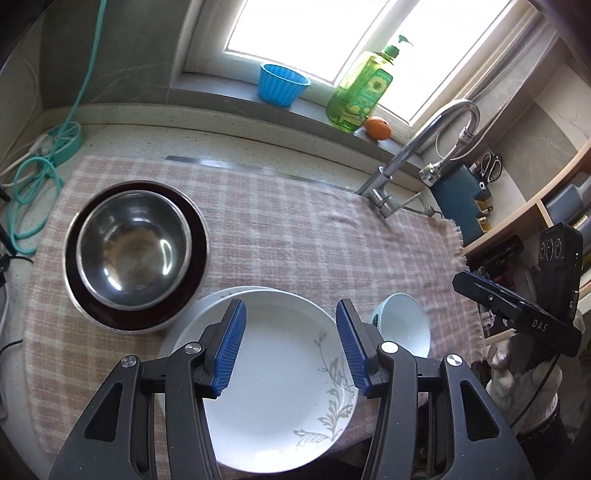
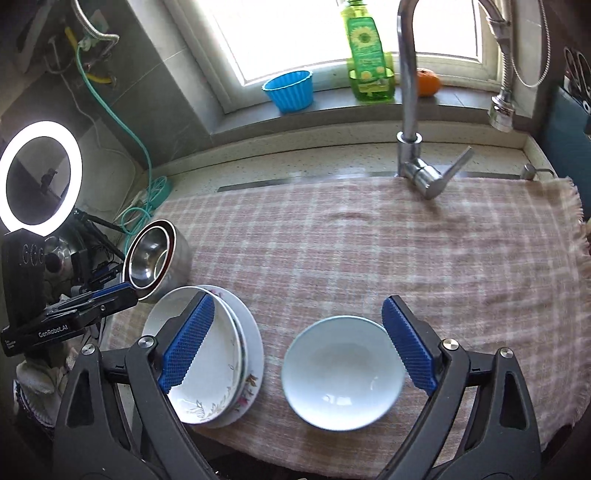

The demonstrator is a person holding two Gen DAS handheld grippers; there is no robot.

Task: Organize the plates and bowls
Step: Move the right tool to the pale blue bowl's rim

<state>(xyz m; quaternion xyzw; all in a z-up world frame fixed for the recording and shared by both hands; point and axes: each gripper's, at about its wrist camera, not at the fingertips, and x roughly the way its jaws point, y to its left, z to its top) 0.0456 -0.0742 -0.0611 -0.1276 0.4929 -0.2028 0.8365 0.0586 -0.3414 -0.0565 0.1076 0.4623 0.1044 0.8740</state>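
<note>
On the cloth (image 2: 369, 240) covering the worktop (image 2: 295, 162), stacked plates (image 2: 221, 369) lie at nine o'clock of the bowl (image 2: 341, 373), nested metal bowls (image 2: 155, 258) at eleven o'clock of the plates, the faucet (image 2: 410, 147) at one o'clock behind.

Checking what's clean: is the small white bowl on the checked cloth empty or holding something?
Empty: the small white bowl sits upright, its bare glossy inside showing only reflections.

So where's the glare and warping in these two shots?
Left wrist view: window blown out white, highlights inside the steel bowl, edges bent by fisheye. Right wrist view: window overexposed too, ring light glaring, faucet curved.
</note>
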